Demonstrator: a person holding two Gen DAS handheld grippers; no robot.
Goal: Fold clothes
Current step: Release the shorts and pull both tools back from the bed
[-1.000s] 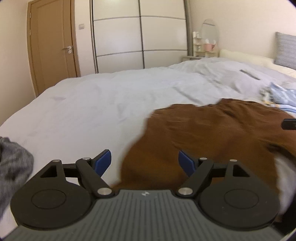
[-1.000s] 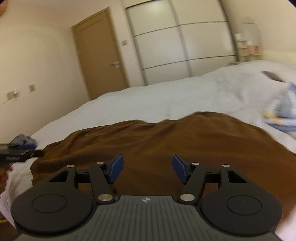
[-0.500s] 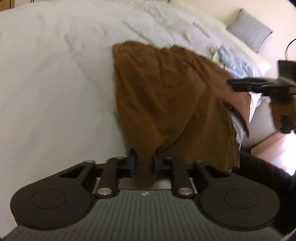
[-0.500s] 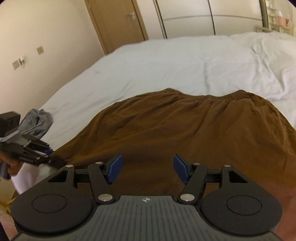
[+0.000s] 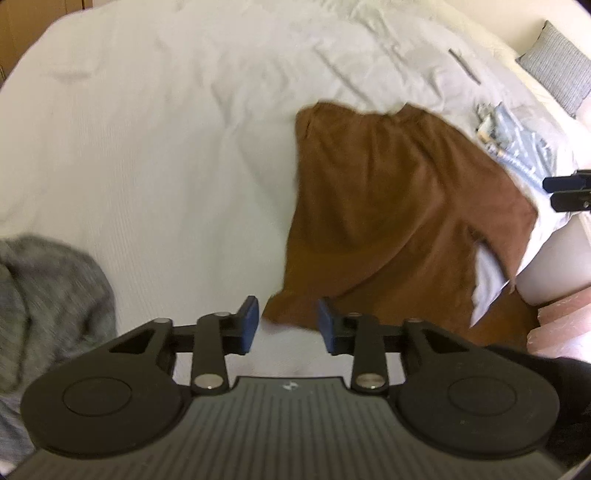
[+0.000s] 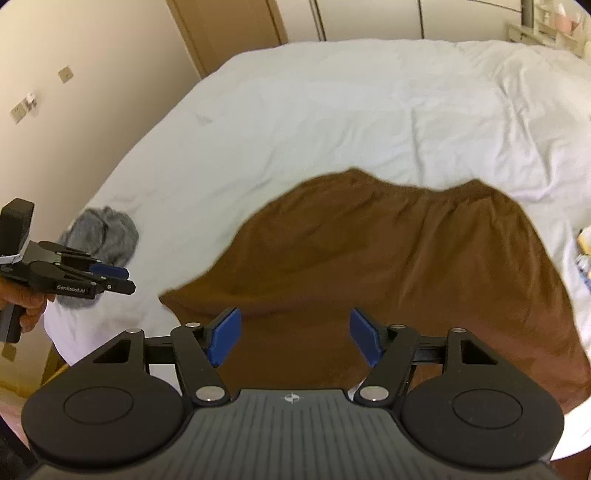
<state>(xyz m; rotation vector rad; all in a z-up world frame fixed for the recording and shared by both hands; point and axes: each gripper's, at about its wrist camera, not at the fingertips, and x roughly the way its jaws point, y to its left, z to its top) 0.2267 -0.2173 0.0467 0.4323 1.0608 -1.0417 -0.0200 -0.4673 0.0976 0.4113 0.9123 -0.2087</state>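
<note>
A brown garment [image 5: 388,206] lies spread on the white bed [image 5: 166,147], and its near edge hangs over the bed's side. My left gripper [image 5: 288,323] is open just above the bed, with the garment's near corner lying loose between its blue pads. In the right wrist view the same brown garment [image 6: 406,266] fills the middle, and my right gripper [image 6: 295,339] hovers open over its near edge, holding nothing. A hand [image 6: 22,306] holds the left gripper [image 6: 123,279] at the far left. The right gripper [image 5: 550,192] shows at the right edge.
A crumpled grey garment [image 5: 48,302] lies on the bed to the left of the brown one. A blue patterned cloth [image 5: 517,147] and a grey pillow [image 5: 561,77] sit toward the head of the bed. A door [image 6: 229,26] stands beyond the bed.
My left gripper, shut on the brown garment's corner half a second ago, has opened and let the corner drop onto the bed. The right gripper stays open.
</note>
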